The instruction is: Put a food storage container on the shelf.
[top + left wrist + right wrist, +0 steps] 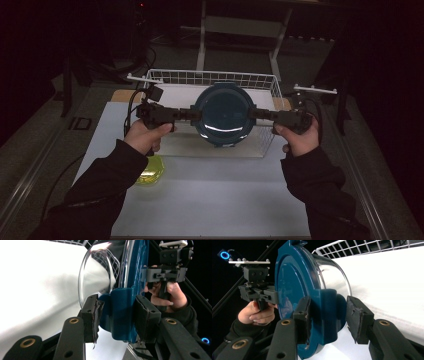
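Note:
A round container (224, 112) with a dark blue lid and a clear bowl hangs tilted on its side above the front part of a white wire basket (210, 77). My left gripper (187, 115) is shut on the blue clasp at the container's left side. My right gripper (257, 114) is shut on the opposite clasp. In the left gripper view, the jaws (117, 315) close on the blue clasp (122, 312), one pad on the bowl side and one on the lid side. In the right gripper view, the jaws (328, 320) hold the other clasp (327, 312).
The basket sits at the back of a white table mat (215, 195). A yellow-green translucent object (150, 172) lies on the mat beside the left forearm. Dark table frames stand behind, and metal rails run along both sides.

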Demonstrator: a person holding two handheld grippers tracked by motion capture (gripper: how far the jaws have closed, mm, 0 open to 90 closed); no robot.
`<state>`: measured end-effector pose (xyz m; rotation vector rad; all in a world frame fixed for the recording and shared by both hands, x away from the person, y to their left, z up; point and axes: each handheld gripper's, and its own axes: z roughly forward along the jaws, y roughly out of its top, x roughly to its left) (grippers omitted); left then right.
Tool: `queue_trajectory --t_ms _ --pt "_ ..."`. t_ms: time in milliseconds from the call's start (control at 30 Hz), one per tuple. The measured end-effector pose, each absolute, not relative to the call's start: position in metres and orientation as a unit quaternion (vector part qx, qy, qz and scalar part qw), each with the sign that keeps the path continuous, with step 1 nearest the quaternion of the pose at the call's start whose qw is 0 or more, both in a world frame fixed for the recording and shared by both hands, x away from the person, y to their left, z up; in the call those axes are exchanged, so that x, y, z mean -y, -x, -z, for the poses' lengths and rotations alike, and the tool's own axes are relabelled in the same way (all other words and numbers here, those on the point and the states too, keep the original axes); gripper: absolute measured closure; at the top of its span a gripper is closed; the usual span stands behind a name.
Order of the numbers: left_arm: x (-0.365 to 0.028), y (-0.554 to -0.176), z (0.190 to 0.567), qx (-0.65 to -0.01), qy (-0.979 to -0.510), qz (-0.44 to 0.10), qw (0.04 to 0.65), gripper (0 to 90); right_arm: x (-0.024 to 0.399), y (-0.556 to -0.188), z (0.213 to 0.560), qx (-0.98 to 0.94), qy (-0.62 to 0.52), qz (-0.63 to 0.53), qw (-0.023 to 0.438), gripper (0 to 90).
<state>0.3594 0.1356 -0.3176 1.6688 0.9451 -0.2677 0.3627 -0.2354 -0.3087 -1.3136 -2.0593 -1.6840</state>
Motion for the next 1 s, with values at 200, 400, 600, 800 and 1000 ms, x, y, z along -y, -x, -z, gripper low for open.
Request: queue_trajectory --t_ms 200,400,600,800,1000 --pt "-0.138 -0.384 0.320 -0.419 -0.699 0.123 0.566 56.8 0.234 -0.386 0.310 0.680 0.462 0.561 0.102 56.4" --pt "-0.142 -0.398 0.328 -0.436 -0.686 0.131 0.568 56.6 0.228 -0.402 0.316 0.677 0.475 0.551 0.110 56.4" --pt "-0.145 -0.408 0.331 -0.440 -0.681 0.147 0.567 56.1 0.224 -0.409 0.314 0.678 0.483 0.545 0.101 56.3" --pt "-0.139 -0.417 0.323 -0.457 -0.682 0.134 0.555 53.5 0.224 -0.415 0.308 0.680 0.513 0.520 0.060 68.5" --pt "-0.141 -0.431 0.332 -0.484 -0.654 0.160 0.559 52.6 0.220 -0.421 0.314 0.665 0.532 0.521 0.056 66.5"
